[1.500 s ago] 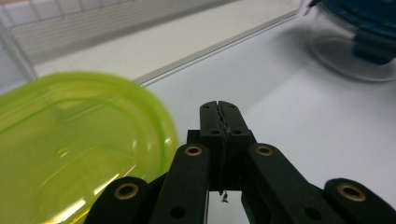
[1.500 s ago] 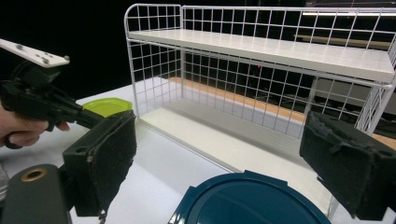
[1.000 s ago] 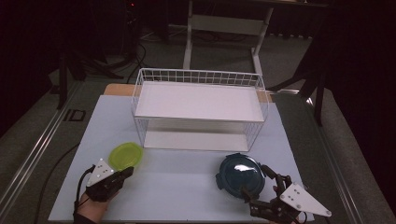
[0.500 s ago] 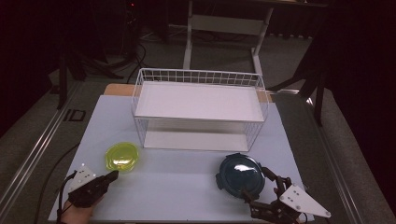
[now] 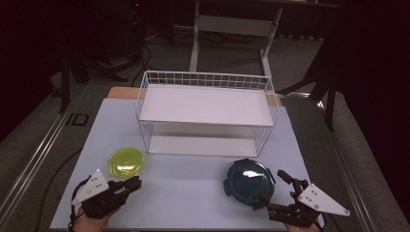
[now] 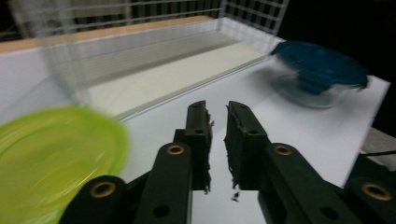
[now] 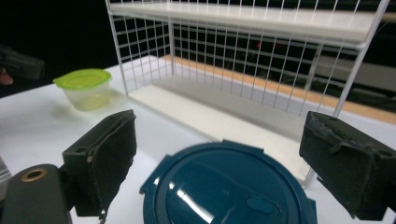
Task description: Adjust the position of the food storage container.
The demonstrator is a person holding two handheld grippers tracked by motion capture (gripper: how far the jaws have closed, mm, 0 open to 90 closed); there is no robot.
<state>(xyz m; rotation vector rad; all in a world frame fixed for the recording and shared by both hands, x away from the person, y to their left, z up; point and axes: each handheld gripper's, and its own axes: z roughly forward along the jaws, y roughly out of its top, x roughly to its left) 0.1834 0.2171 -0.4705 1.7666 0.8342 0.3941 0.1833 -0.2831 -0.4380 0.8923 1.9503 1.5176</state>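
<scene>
Both grippers sit low at the near edge of the white table point(image 5: 193, 193). On the left, the left gripper point(image 5: 129, 185) has its jaws drawn nearly together with only a thin slit between them and nothing held, pointing just past the green-lidded container point(image 5: 126, 161), which stands close beside its tips. On the right, the right gripper point(image 5: 275, 186) is spread wide, one jaw on either side of the blue-lidded container point(image 5: 249, 182), not touching it. Behind both containers stands a white wire rack point(image 5: 205, 113) with a shelf on top and another below, its open front facing them.
</scene>
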